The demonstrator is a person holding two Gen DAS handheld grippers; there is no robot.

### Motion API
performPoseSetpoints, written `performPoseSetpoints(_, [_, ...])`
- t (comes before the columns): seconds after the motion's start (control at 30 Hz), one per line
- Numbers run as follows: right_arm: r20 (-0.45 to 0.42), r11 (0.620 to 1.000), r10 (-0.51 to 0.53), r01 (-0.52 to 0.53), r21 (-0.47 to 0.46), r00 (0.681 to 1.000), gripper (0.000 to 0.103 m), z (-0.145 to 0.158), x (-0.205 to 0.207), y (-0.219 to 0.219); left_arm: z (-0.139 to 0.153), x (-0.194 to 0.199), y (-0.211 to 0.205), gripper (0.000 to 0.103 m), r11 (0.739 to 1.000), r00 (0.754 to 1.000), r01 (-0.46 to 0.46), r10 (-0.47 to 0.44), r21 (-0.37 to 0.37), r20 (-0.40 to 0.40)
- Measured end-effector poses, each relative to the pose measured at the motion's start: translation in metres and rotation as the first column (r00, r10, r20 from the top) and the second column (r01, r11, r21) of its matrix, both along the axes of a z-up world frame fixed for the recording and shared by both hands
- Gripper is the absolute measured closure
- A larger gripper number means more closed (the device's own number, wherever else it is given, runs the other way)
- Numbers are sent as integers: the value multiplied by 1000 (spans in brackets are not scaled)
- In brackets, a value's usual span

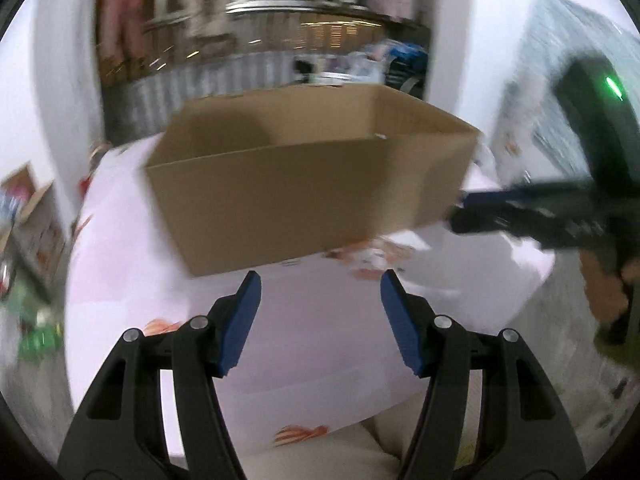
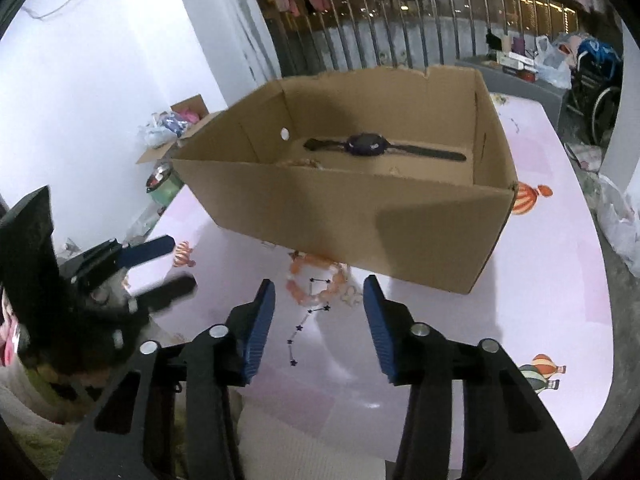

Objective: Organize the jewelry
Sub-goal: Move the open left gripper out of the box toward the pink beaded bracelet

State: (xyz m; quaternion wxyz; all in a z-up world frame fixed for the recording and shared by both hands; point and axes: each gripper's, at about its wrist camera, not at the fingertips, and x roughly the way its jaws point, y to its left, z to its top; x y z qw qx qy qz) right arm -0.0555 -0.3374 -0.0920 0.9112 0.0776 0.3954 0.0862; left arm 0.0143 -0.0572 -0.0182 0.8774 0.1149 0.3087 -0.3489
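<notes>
An open cardboard box [image 2: 360, 216] stands on the pink table [image 2: 540, 280]. A black wristwatch [image 2: 364, 145] lies flat on the box floor. An orange bead bracelet [image 2: 298, 294] lies on the table just in front of the box. My right gripper [image 2: 319, 284] hangs open right over the bracelet, with its blue pads apart and touching nothing. My left gripper [image 2: 168, 268] is off to the left, blurred and open. In the left wrist view the left gripper [image 1: 321, 276] stands open and empty before the box [image 1: 304, 200], and the right gripper [image 1: 456, 211] reaches in from the right.
A white wall is behind the box on the left, and a railing [image 2: 420, 52] hung with clothes is at the back. A floor carton [image 2: 176, 128] with bags sits left of the table. A wheelchair [image 2: 596, 84] and plastic bags are at the right.
</notes>
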Motion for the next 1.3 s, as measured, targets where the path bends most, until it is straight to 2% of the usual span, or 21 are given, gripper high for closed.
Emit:
performPoseSetpoints(0.1, [-21, 1000, -26, 26, 10, 999, 66, -7, 3, -9, -8, -7, -26, 49, 993, 994, 102, -104, 52, 36])
performPoseSetpoints(0.23, [-33, 998, -52, 53, 28, 998, 66, -14, 3, -20, -21, -1, -56, 62, 978, 983, 179, -182, 109, 18])
performPoseSetpoints(0.3, [-37, 998, -57, 59, 36, 998, 67, -18, 2, -23, -26, 8, -63, 68, 973, 980, 195, -197, 122, 3])
performPoseSetpoints(0.53, [-54, 995, -67, 71, 75, 996, 67, -29, 7, -33, -43, 28, -90, 75, 948, 972, 236, -230, 213, -52])
performPoseSetpoints(0.6, [-54, 994, -69, 73, 85, 996, 67, -30, 7, -36, -46, 29, -91, 85, 946, 971, 238, -230, 222, -59])
performPoseSetpoints(0.67, [-51, 993, -72, 77, 89, 996, 67, -31, 7, -38, -46, 33, -87, 94, 949, 969, 244, -231, 198, -88])
performPoseSetpoints(0.83, [-53, 991, -81, 87, 107, 995, 67, -34, 8, -46, -38, 39, -79, 95, 957, 972, 235, -226, 168, -72])
performPoseSetpoints(1.07, [-57, 991, -87, 92, 102, 995, 67, -36, 9, -47, -4, 25, -46, 95, 968, 974, 225, -226, 110, 4])
performPoseSetpoints(1.3, [-69, 992, -69, 76, 100, 995, 68, -38, 11, -43, -19, 18, -17, 95, 970, 979, 201, -193, 139, -66])
